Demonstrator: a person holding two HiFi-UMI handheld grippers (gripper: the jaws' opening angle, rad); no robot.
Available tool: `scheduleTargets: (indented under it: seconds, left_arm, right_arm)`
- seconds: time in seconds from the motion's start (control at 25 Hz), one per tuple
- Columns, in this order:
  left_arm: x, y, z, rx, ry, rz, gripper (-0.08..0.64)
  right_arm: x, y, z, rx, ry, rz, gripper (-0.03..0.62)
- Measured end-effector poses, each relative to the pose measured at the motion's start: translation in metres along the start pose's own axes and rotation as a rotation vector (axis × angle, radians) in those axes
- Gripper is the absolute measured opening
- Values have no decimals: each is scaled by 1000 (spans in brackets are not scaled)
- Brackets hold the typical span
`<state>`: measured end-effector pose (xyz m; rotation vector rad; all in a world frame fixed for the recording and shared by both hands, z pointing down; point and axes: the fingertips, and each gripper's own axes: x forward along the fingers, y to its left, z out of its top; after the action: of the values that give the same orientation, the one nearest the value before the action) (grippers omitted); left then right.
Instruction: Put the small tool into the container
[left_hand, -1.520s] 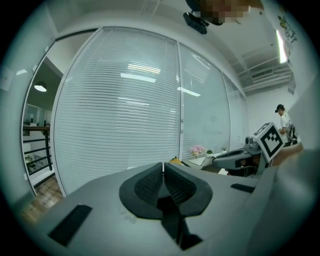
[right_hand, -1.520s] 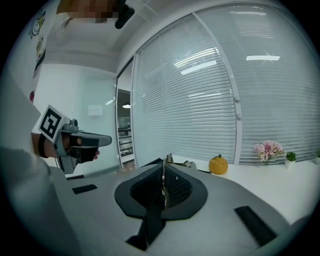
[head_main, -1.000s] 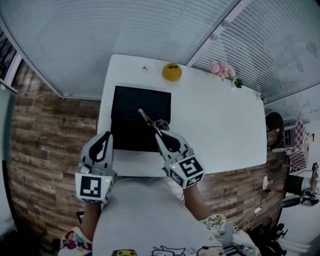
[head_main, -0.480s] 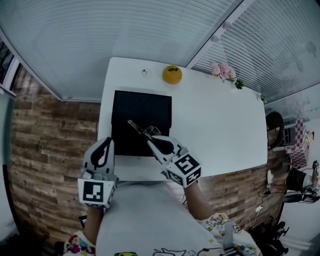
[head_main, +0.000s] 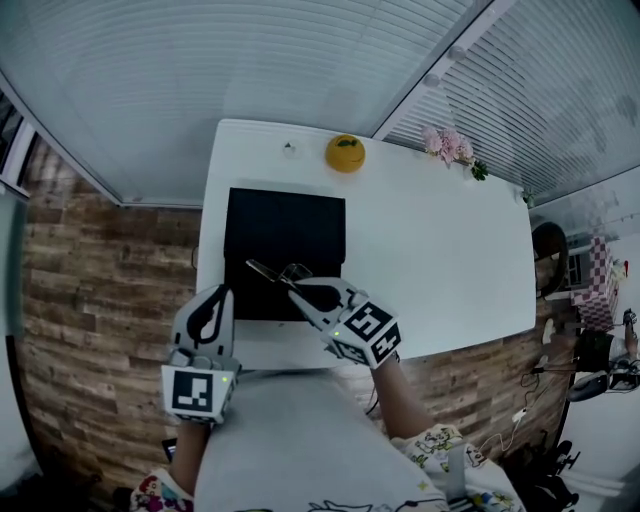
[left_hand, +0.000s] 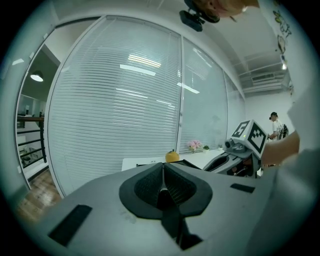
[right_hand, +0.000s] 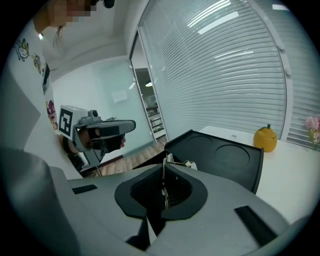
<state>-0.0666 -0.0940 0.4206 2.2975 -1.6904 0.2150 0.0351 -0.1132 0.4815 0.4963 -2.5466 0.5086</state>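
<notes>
A small metal tool (head_main: 268, 271) sticks out of my right gripper (head_main: 296, 287), which is shut on it. The tool hangs over the near part of the black container (head_main: 285, 220), a flat tray with round hollows on the white table (head_main: 440, 250). In the right gripper view the tool (right_hand: 169, 161) shows as a thin metal piece between the shut jaws, with the container (right_hand: 220, 155) just beyond. My left gripper (head_main: 221, 295) is shut with nothing in it, at the table's near left edge, beside the container.
An orange fruit (head_main: 345, 153) sits at the table's far edge behind the container. Pink flowers (head_main: 447, 142) stand at the far right. Glass walls with blinds ring the table. A wooden floor lies to the left.
My right gripper has carried the tool nearer and to the left, from the container's middle to its near part. The left gripper has drifted slightly nearer.
</notes>
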Motion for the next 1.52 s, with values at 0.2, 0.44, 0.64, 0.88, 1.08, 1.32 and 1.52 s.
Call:
scheduleTargets:
  seconds: [0.2, 0.44, 0.64, 0.88, 1.08, 1.32, 1.52]
  left_arm:
    - [5, 2, -1, 8, 13, -1, 12]
    - [8, 0, -6, 5, 28, 1, 12]
    - [10, -1, -9, 19, 34, 6, 12]
    - [13, -3, -13, 2, 39, 10, 12]
    - [15, -2, -13, 8, 42, 12, 12]
    - [15, 1, -16, 13, 48, 18, 12]
    - [14, 3, -17, 14, 49, 27, 12]
  right_arm:
    - [9, 0, -7, 15, 55, 78, 6]
    - [21, 2, -20, 20, 134, 159, 6]
    - [27, 3, -30, 18, 185, 207, 6]
    - [36, 2, -42, 18, 250, 248, 6]
    - [40, -1, -45, 48, 269, 263, 6]
    - [45, -1, -48, 36, 316, 258, 6]
    - [46, -4, -48, 19, 344, 250, 8]
